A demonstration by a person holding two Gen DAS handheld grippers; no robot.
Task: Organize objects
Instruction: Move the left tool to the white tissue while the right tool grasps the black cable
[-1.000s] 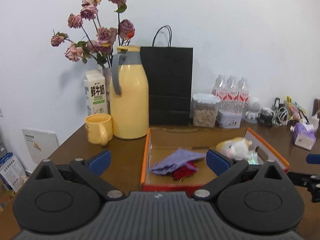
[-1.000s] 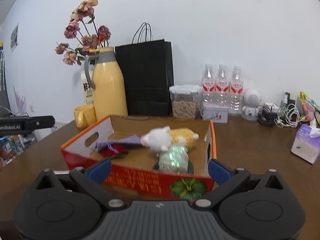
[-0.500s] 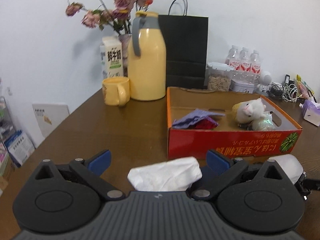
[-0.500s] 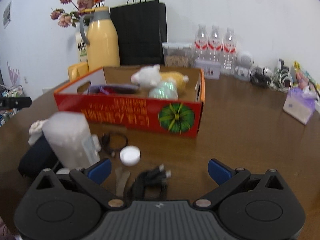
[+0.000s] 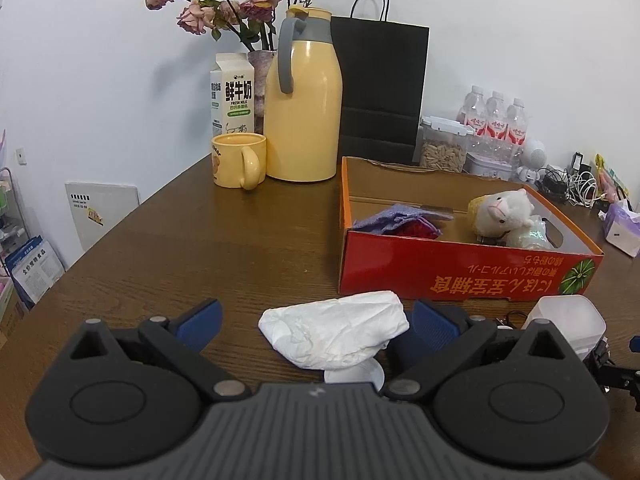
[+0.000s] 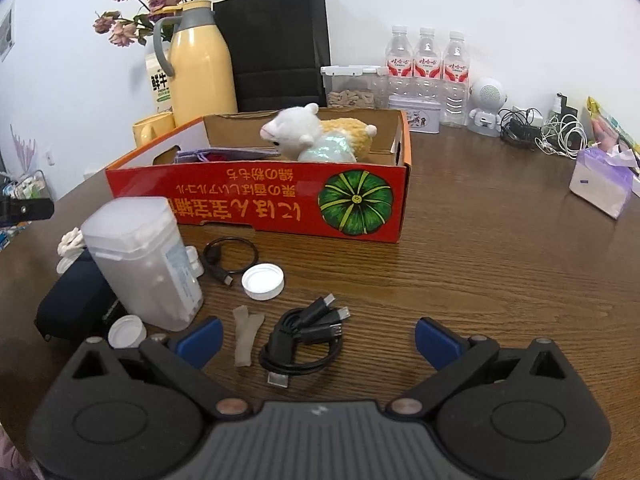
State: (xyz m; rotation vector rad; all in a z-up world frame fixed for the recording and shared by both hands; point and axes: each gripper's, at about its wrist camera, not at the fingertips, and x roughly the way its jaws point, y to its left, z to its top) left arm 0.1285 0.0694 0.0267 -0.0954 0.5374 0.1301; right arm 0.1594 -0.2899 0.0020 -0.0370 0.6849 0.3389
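Observation:
A red cardboard box (image 5: 460, 276) (image 6: 256, 196) on the brown table holds a white plush sheep (image 5: 506, 210) (image 6: 292, 132), a purple cloth (image 5: 392, 216) and a shiny bundle (image 6: 328, 150). My left gripper (image 5: 316, 320) is open, with a crumpled white tissue (image 5: 336, 330) lying on the table between its fingers. My right gripper (image 6: 316, 338) is open above a coiled black cable (image 6: 304, 338). In front of the box lie a translucent plastic container (image 6: 144, 260) (image 5: 568, 320), a white cap (image 6: 262, 282), a small black cable loop (image 6: 228, 256) and a dark pouch (image 6: 76, 304).
At the back stand a yellow thermos (image 5: 302, 104), a yellow mug (image 5: 238, 160), a milk carton (image 5: 232, 92), dried flowers (image 5: 240, 4), a black paper bag (image 5: 380, 88), a food jar (image 5: 444, 148) and water bottles (image 6: 426, 68). Cables (image 6: 556, 136) and a tissue pack (image 6: 600, 178) lie at the right.
Both grippers pulled back from the box and dropped toward the table. The tissue came between the left fingers and the loose items came into the right view.

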